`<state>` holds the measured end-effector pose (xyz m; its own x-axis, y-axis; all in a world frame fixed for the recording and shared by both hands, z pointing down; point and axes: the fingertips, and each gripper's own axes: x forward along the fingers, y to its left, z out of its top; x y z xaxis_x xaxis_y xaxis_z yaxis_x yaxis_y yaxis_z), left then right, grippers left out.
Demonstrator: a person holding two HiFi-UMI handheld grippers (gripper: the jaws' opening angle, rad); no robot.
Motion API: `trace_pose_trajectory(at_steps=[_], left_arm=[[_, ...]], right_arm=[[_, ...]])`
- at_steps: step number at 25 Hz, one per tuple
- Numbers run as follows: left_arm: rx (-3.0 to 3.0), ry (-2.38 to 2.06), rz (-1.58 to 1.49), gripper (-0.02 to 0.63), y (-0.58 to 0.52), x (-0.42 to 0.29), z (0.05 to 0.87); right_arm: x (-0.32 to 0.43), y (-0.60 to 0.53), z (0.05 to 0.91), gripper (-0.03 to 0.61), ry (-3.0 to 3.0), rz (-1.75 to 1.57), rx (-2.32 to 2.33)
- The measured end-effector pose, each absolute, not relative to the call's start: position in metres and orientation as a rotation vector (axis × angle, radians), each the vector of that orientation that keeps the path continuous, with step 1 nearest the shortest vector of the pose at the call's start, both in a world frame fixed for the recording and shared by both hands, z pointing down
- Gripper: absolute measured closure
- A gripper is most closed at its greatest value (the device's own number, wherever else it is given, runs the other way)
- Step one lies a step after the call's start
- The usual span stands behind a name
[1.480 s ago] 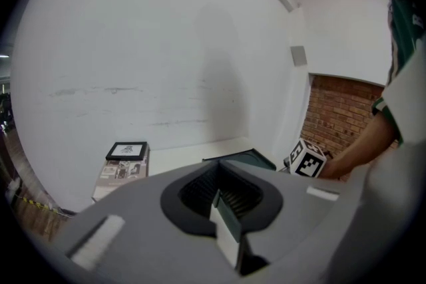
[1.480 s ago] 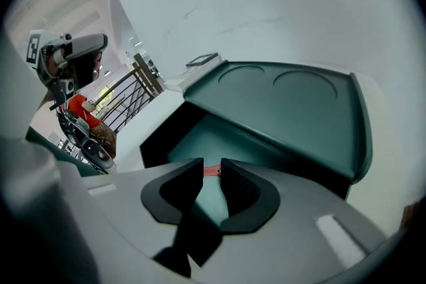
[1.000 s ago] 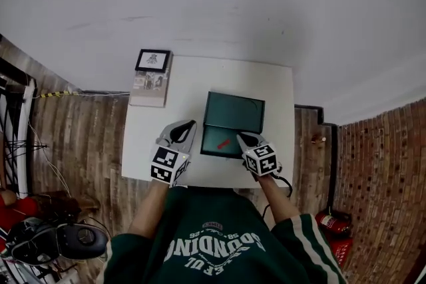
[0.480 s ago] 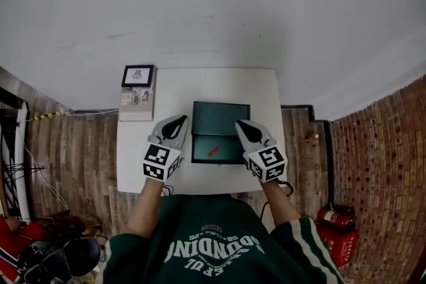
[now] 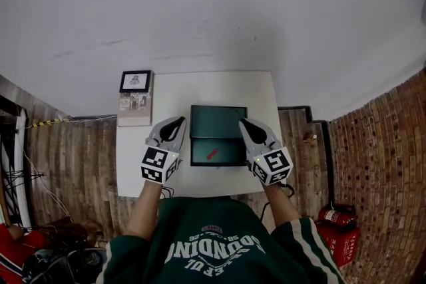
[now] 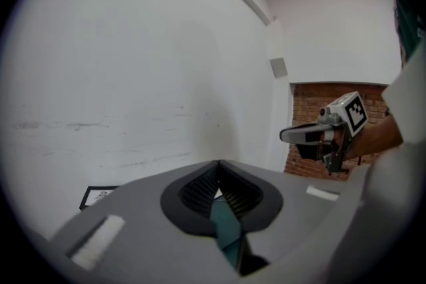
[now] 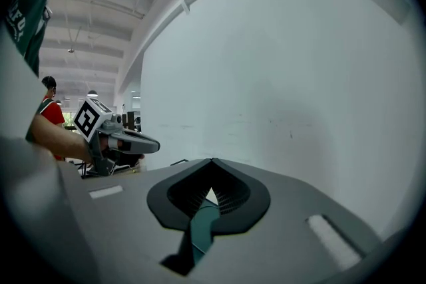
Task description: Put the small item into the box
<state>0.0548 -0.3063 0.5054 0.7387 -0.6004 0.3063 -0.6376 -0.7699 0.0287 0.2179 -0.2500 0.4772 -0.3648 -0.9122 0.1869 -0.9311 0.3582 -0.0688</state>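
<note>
White table (image 5: 200, 86), framed picture (image 5: 135, 81) at its 10 o'clock corner. Dark green box (image 5: 218, 122) mid-table, open: lid half toward 12, tray half toward 6. Left gripper (image 5: 178, 122) at box's 9 o'clock side, right gripper (image 5: 244, 123) at its 3 o'clock edge; both clenched, nothing between jaws. Small red item (image 5: 212, 154) lies in tray half, 5 o'clock from left tips, 7 o'clock from right, about equally near. Long axis seems 8-to-2; leading end too small to tell. Judgement: item already in box.
</note>
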Motion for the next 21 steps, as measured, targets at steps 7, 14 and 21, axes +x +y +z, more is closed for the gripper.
trace_pose_trajectory(at_steps=[7, 14, 21], left_arm=[[2.798, -0.992, 0.427, 0.561, -0.3037, 0.0548, 0.5088], [2.788, -0.976, 0.436, 0.561, -0.2973, 0.0568, 0.5141], [2.786, -0.973, 0.43, 0.561, -0.2982, 0.0553, 0.5148]], right_arm=[[0.2169, -0.2465, 0.4819, 0.577, -2.487, 0.27, 1.713], [0.2152, -0.2432, 0.4829, 0.577, -2.492, 0.28, 1.71], [0.2125, -0.2429, 0.4878, 0.577, -2.484, 0.296, 1.714]])
